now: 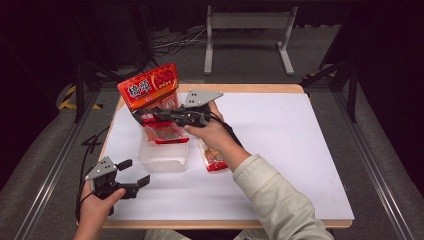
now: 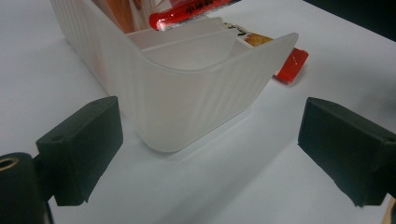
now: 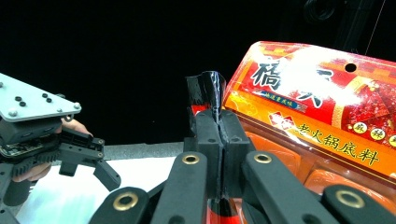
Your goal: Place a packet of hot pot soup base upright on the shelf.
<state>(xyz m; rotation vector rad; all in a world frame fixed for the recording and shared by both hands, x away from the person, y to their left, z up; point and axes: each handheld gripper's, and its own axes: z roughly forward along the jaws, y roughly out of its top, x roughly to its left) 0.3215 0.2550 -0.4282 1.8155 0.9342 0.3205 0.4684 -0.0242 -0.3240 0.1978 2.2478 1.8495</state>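
Table: light wooden-edged table [image 1: 250,89] under a white sheet cover [image 1: 280,145] | Floor: grey carpet [image 1: 390,145], yellow-black hazard tape [image 1: 67,97] at left | Beyond: grey metal stand [image 1: 247,30] – loose dark cables [image 1: 172,42] | Surround: dark, dimly lit – black curtains.

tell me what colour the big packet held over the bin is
Red and orange with white and dark lettering: the big packet shows best in the right gripper view, clamped by the right gripper.
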